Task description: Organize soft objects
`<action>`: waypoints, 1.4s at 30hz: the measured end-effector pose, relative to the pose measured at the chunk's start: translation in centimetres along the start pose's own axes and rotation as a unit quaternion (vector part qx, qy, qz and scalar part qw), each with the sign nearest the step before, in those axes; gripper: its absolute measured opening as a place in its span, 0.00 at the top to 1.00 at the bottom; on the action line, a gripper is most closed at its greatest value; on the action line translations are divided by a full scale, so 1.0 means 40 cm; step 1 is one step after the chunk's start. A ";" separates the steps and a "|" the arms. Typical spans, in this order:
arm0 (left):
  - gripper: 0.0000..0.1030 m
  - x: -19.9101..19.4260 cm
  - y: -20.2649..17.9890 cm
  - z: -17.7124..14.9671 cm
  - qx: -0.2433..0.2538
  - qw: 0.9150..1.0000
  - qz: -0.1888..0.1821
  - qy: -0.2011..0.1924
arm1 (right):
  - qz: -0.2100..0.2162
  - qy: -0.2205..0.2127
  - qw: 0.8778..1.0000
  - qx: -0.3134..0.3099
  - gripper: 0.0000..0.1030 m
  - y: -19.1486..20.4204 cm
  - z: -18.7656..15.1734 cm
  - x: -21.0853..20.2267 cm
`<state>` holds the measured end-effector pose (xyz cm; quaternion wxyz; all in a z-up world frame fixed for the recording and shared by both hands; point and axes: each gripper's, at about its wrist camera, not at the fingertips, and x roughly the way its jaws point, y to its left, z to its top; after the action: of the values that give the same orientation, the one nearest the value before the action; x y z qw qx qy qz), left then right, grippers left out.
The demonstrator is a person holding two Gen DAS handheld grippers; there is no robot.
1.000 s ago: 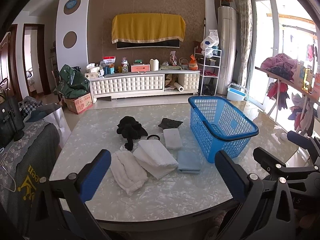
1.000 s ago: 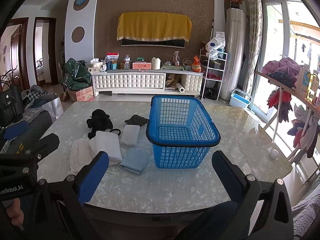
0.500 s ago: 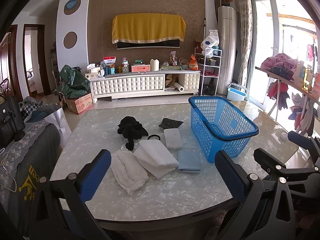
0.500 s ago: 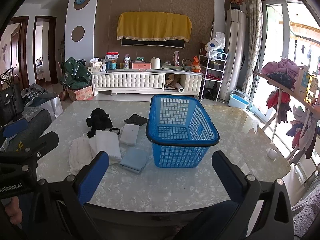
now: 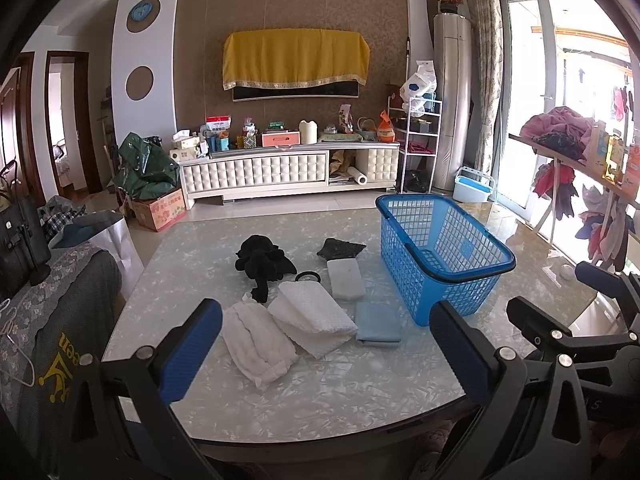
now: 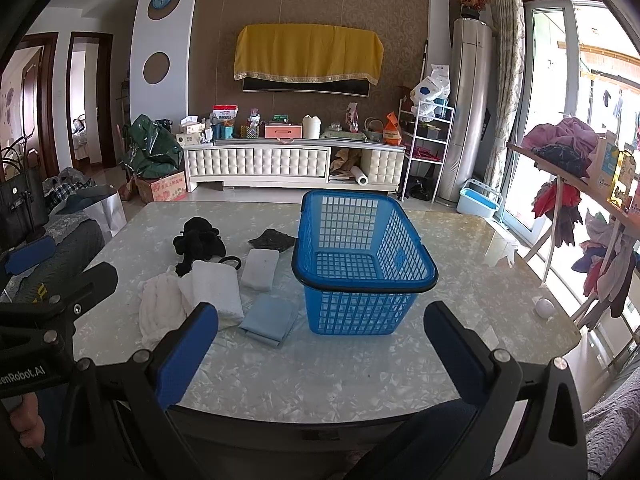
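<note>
Hidden or unclear: the near edge of the table (image 5: 360,400) is cut off behind both tools. The small black ring (image 5: 307,277) is partly covered by cloth, and what it is cannot be told. A white ball-like item (image 6: 545,307) at the far right of the table is too small to identify.

Left hand-held gripper (image 5: 320,360): fingers spread wide, released, holding nothing and touching nothing. It hangs over the near table edge.

Right hand-held gripper (image 6: 316,356): likewise spread wide and empty, touching nothing.

Task items: all lie on the table, beyond the left hand-held gripper and apart from it. The rumpled white cloth (image 5: 256,344) is nearest, with the folded white towel (image 5: 312,318) overlapping its right side. The light blue cloth (image 5: 378,327) lies right of the towel, just beside the blue basket (image 5: 444,258). Farther off are the white pad (image 5: 346,279), the dark grey cloth (image 5: 341,248) and the black plush item (image 5: 262,262). The basket stands upright with nothing visible inside, directly beyond the right hand-held gripper.
</note>
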<state>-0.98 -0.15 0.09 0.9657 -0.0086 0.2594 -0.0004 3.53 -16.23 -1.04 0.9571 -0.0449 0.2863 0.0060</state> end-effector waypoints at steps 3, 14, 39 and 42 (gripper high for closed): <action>0.00 -0.001 0.002 0.000 0.002 1.000 0.000 -0.001 | -0.001 0.001 1.000 -0.003 0.00 -0.001 0.001 -0.001; 0.00 -0.006 -0.005 0.015 0.008 1.000 0.007 0.000 | 0.017 -0.002 1.000 -0.001 0.00 -0.006 0.023 0.001; 0.00 0.111 0.121 0.143 0.010 0.996 0.020 0.088 | 0.140 0.066 0.985 -0.070 0.00 0.108 0.155 0.171; 0.00 0.143 0.152 0.144 0.003 0.995 0.026 0.100 | 0.154 0.099 0.980 -0.081 0.00 0.137 0.155 0.214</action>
<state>6.85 6.01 2.09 0.9347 0.0011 0.3546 0.0231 13.88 -10.33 -1.05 0.9047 -0.0777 0.3817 0.1724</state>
